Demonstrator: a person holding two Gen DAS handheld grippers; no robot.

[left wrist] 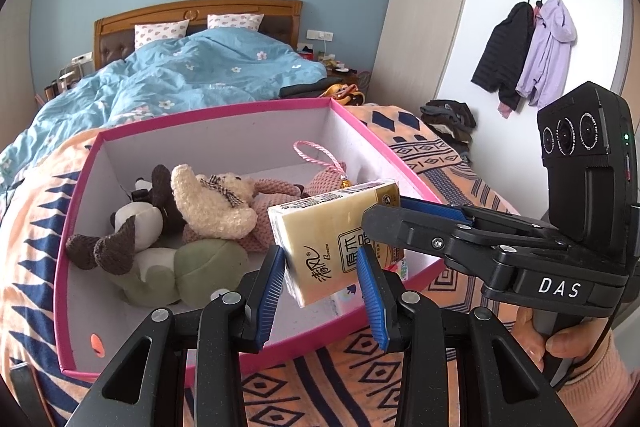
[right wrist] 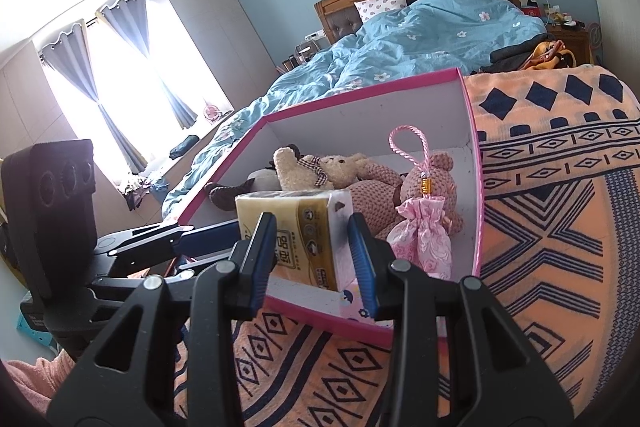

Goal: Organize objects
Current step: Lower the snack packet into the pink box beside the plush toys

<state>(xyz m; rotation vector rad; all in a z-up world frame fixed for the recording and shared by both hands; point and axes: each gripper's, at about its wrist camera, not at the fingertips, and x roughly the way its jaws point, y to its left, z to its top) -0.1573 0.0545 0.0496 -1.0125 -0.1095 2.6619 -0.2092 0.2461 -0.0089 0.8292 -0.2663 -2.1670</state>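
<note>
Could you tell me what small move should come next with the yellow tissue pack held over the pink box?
Probably lower the yellow tissue pack, clamped by the left gripper and right gripper, into the pink cardboard box; its near corner looks free beside the plush toys.

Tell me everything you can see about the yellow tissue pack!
The tissue pack is a soft, box-shaped pack in shiny yellow plastic wrap with dark Chinese writing, a barcode on one end and a white side. It is unopened as far as shows, tilted, and held in the air over the near corner of the pink box. Both grippers pinch it: the left gripper on its lower part, the right gripper from the other side. It hangs above the plush toys, not touching them.
</note>
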